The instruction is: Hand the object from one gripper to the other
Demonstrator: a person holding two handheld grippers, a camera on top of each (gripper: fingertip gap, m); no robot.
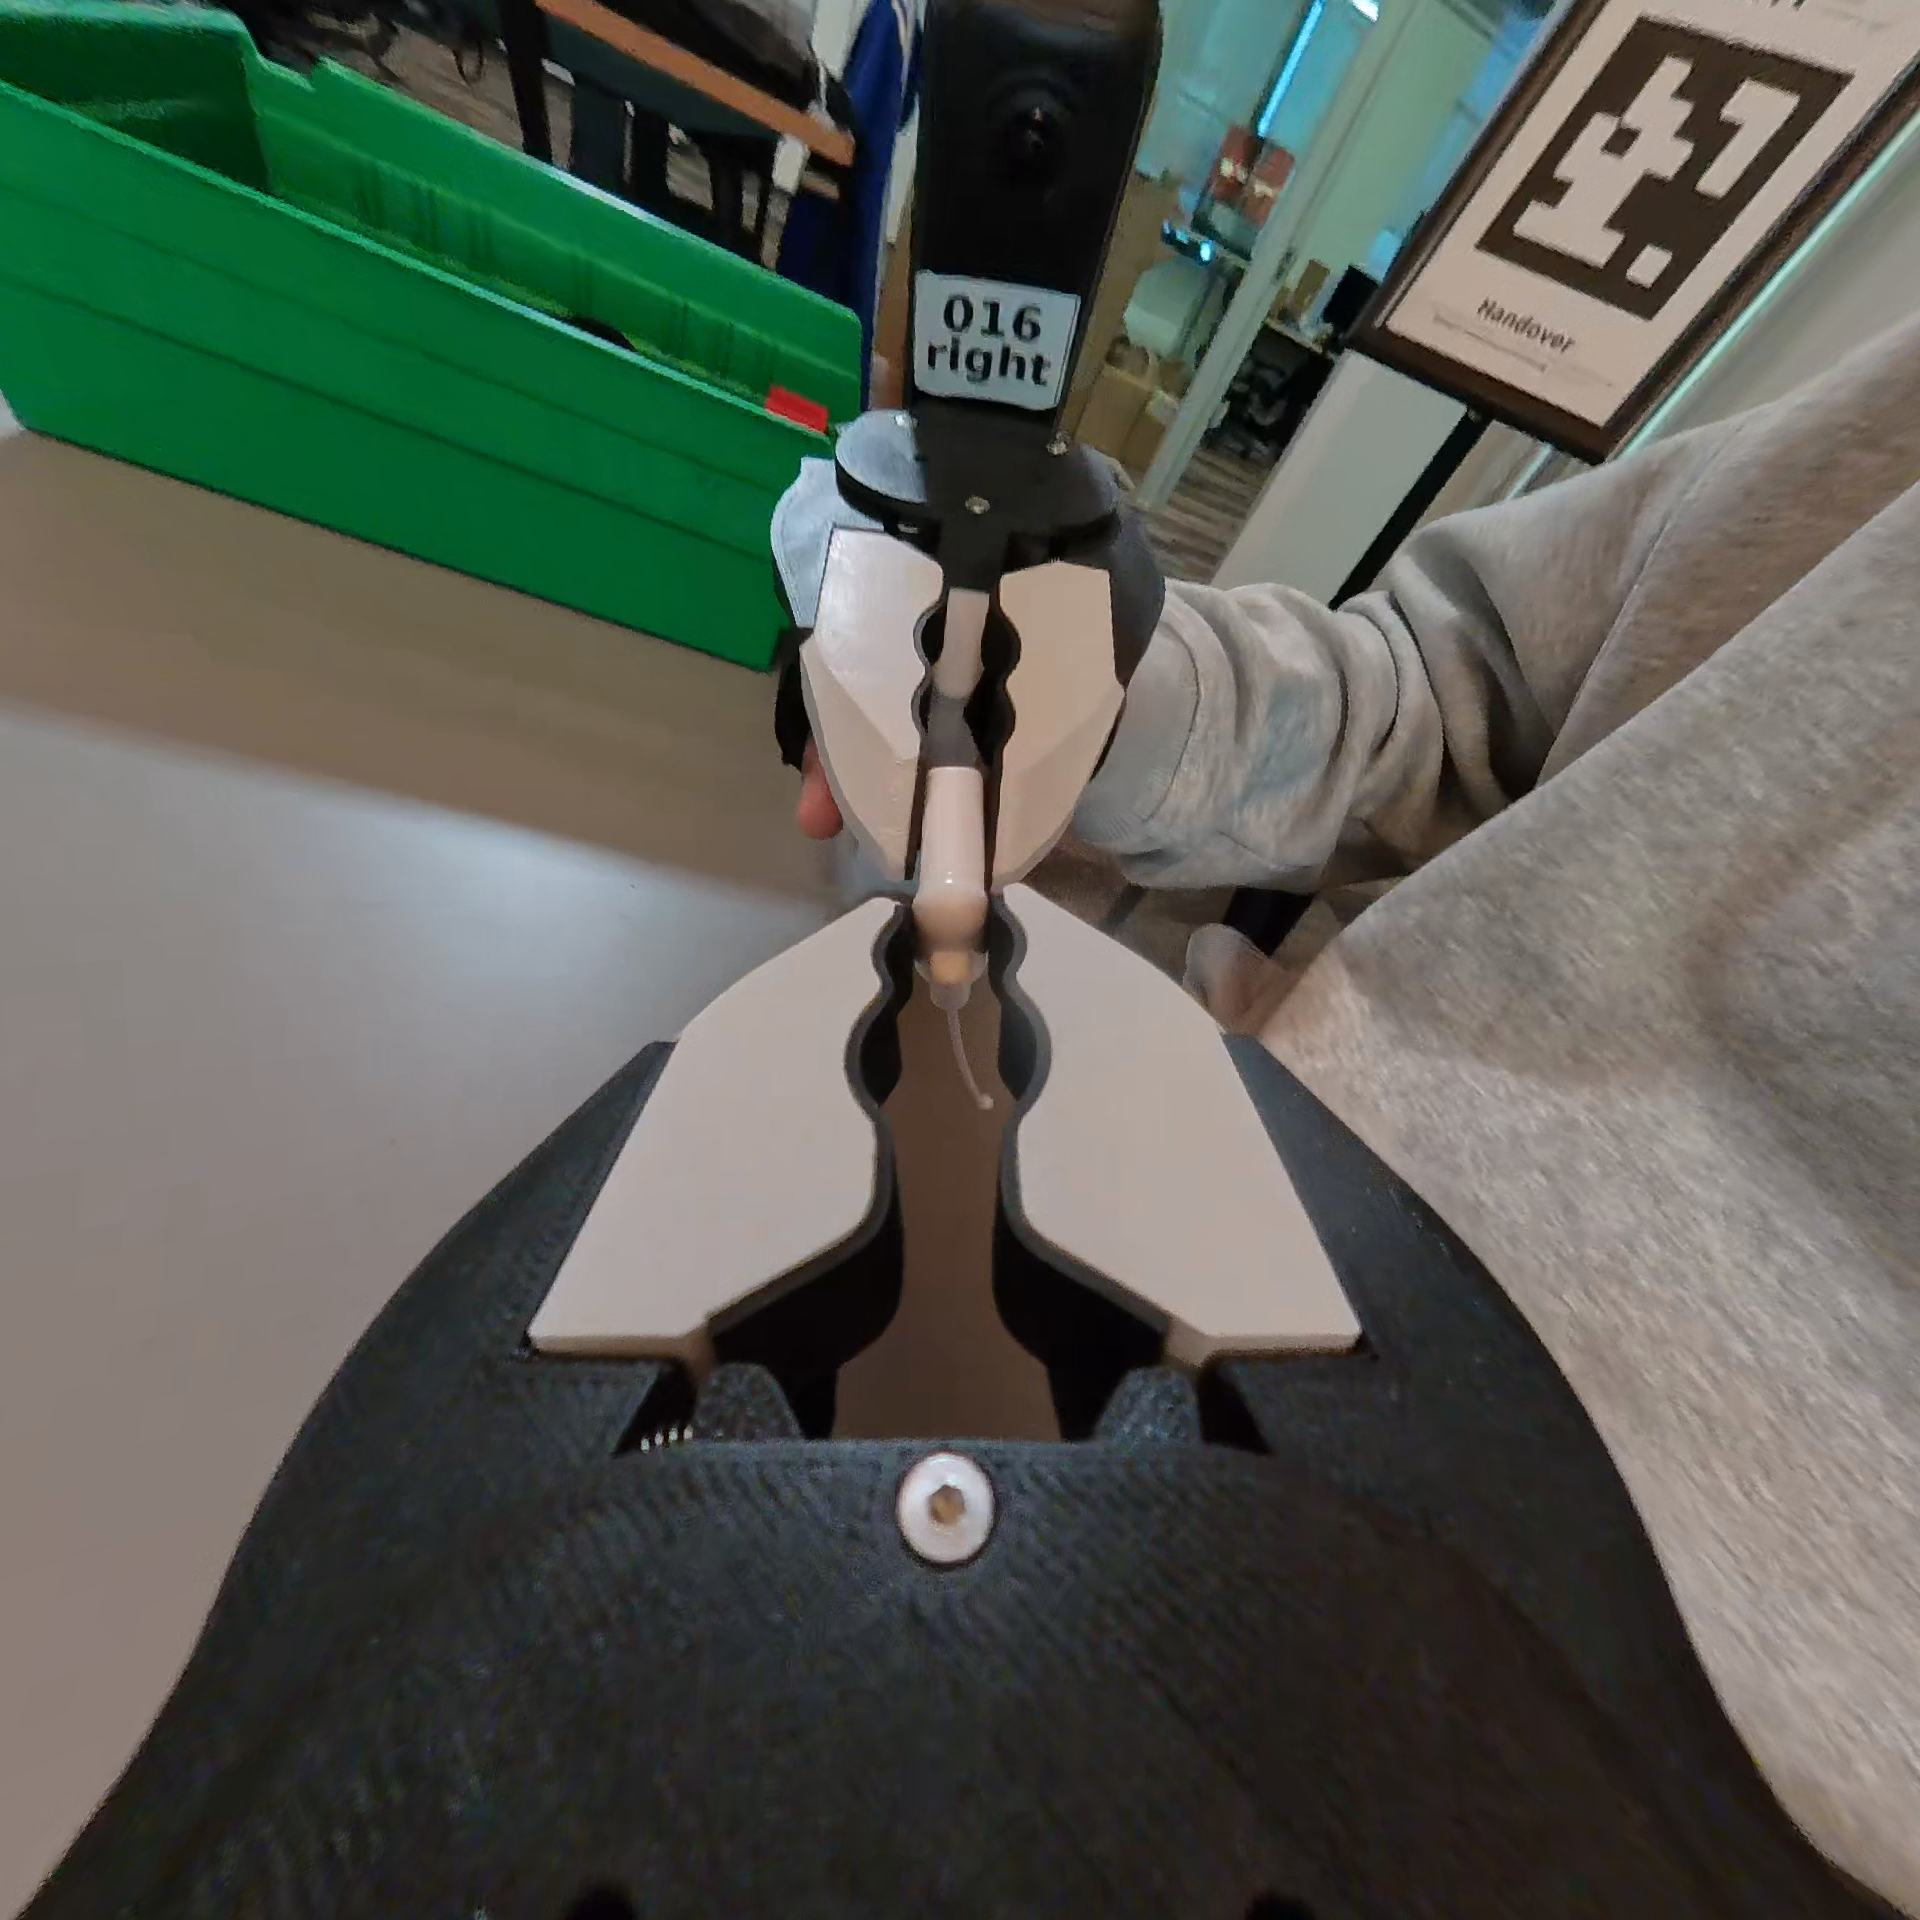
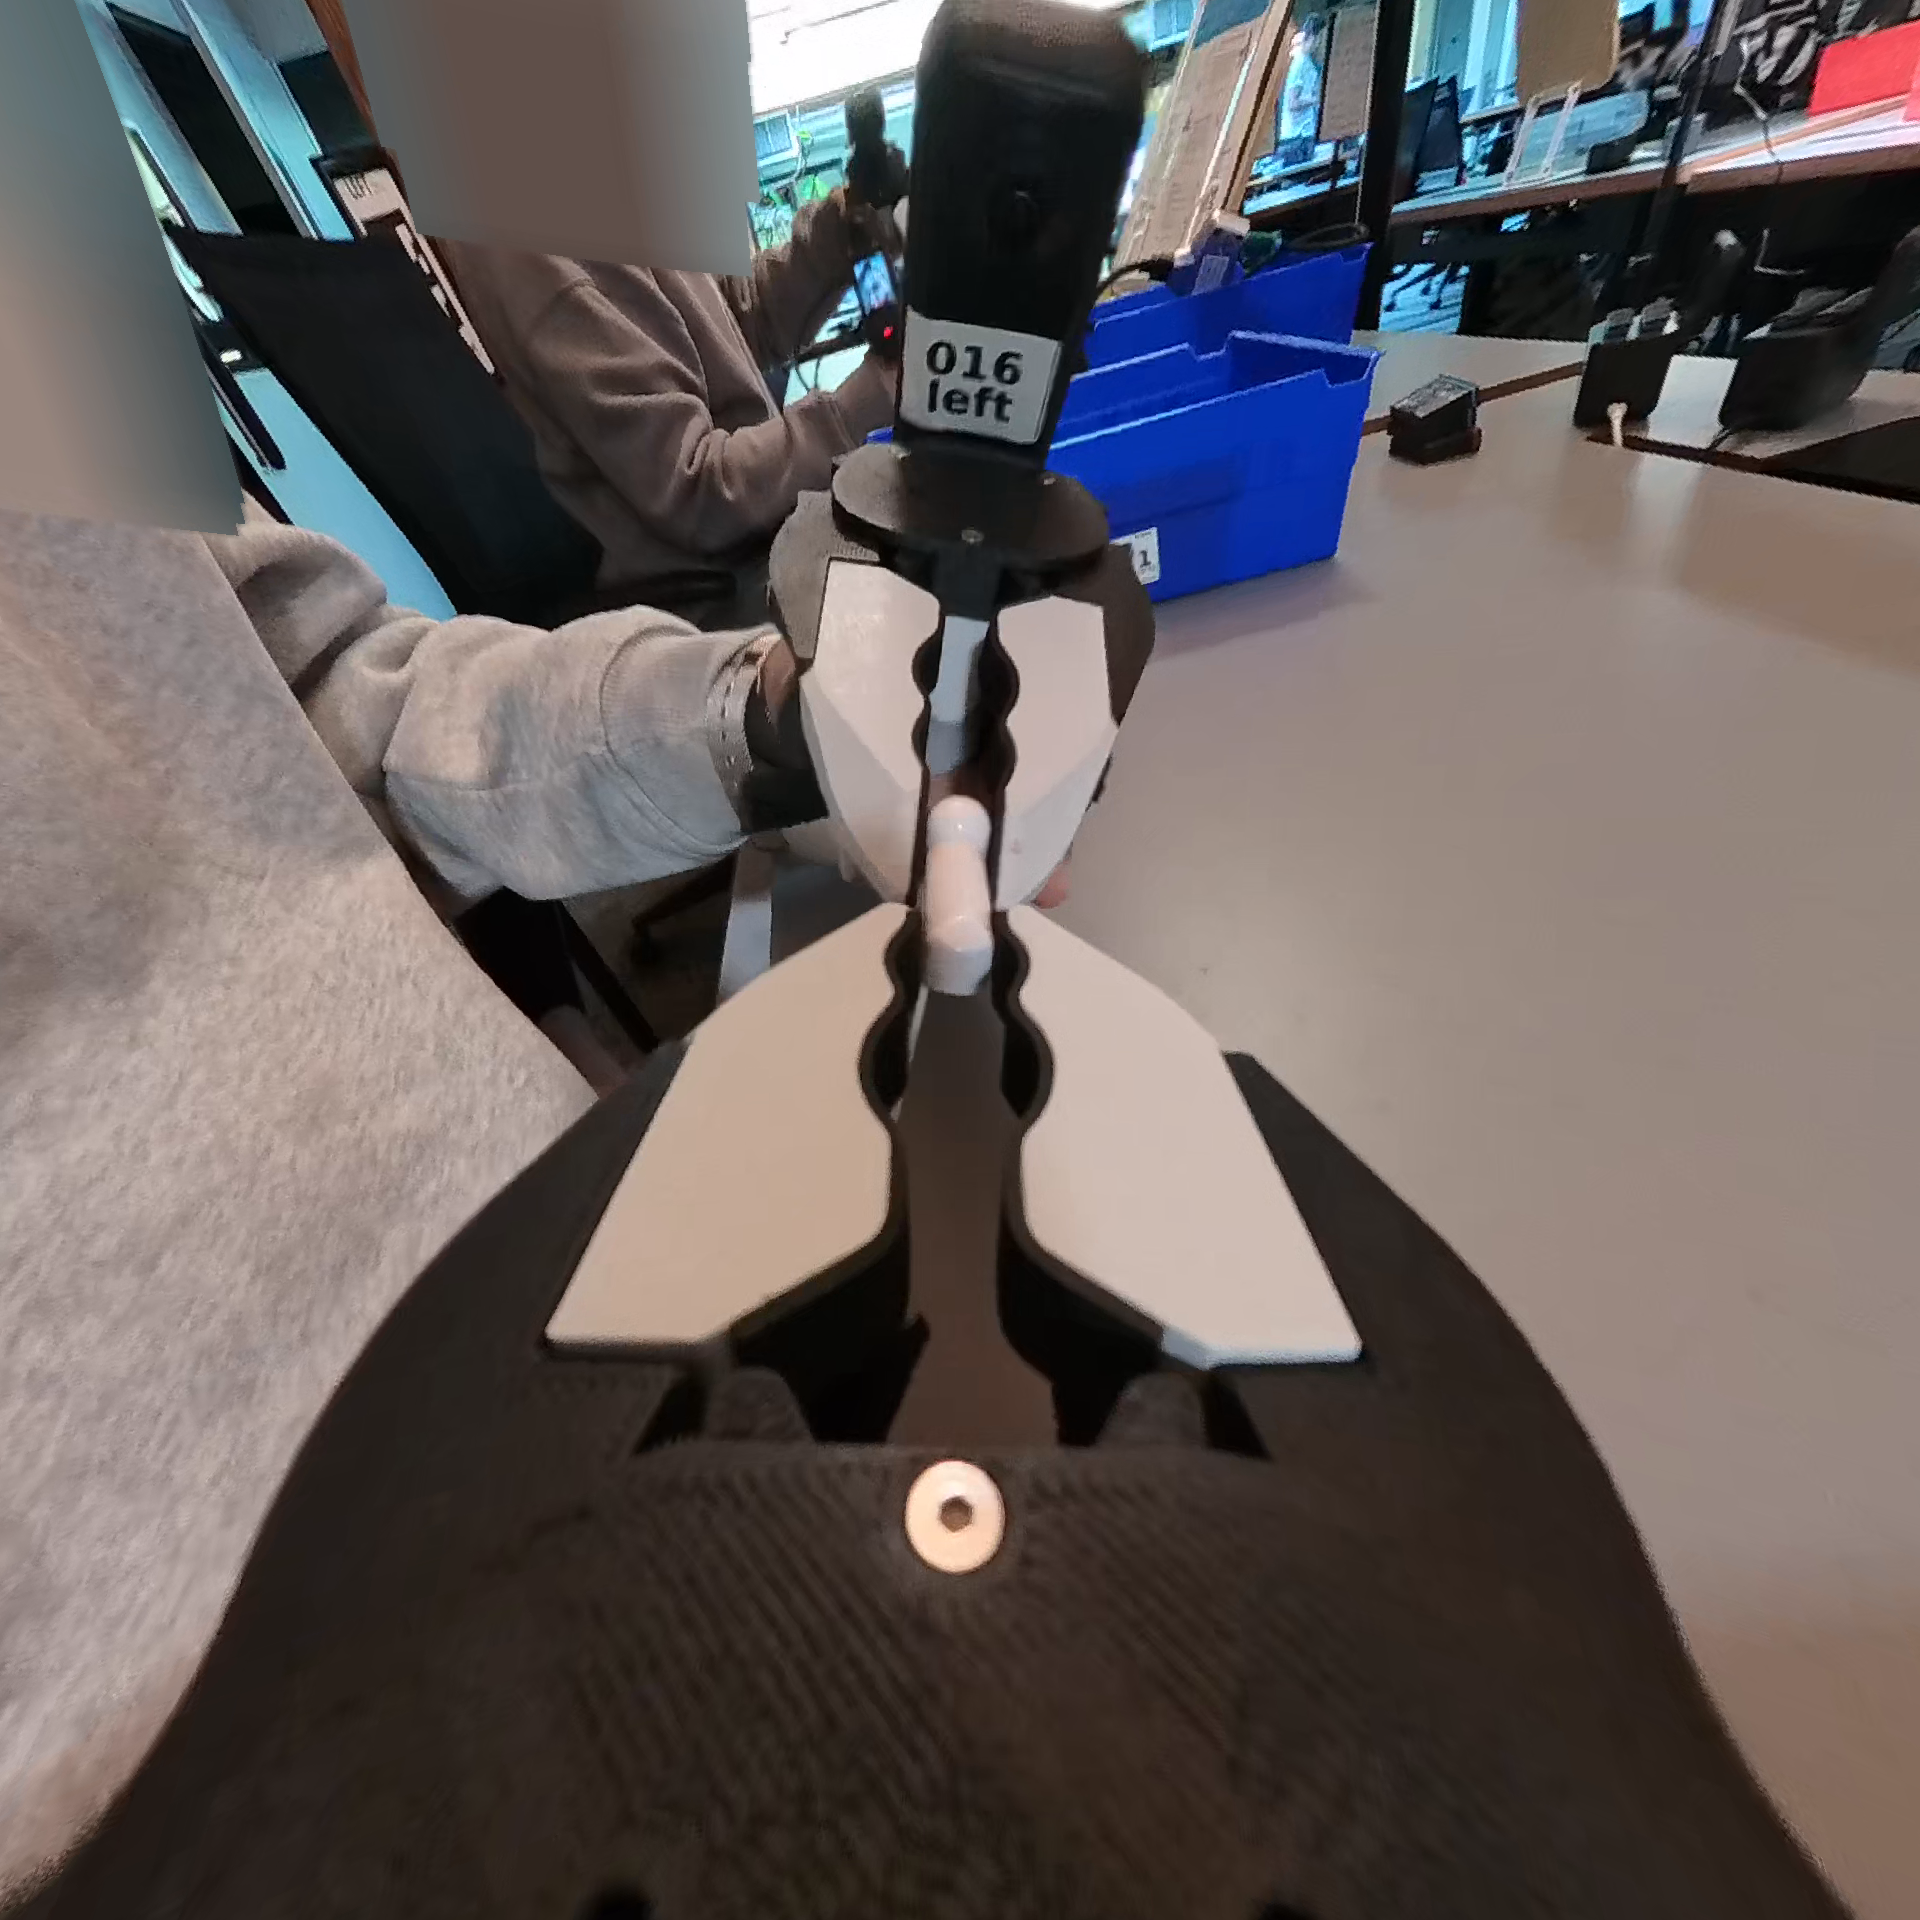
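Observation:
My two grippers meet tip to tip above a beige table (image 1: 312,935). A slim white object with a grey middle section (image 1: 951,831) and a thin white tail (image 1: 971,1060) runs between them. My left gripper (image 1: 951,920) is closed on its near end at the fingertips. My right gripper (image 1: 956,868) faces it and is closed on the other end, which lies deeper between its fingers. In the right wrist view, my right gripper (image 2: 958,930) pinches the white object (image 2: 956,862) at its tips, and the left gripper (image 2: 961,878) holds it opposite.
A green bin (image 1: 416,343) stands at the back left of the table. A framed marker sign (image 1: 1662,208) stands behind the grey sleeve (image 1: 1558,831). Blue bins (image 2: 1226,447) and small black devices (image 2: 1434,416) sit on the table (image 2: 1558,831). Another person (image 2: 644,416) sits behind. The grippers are tip to tip, or close to it.

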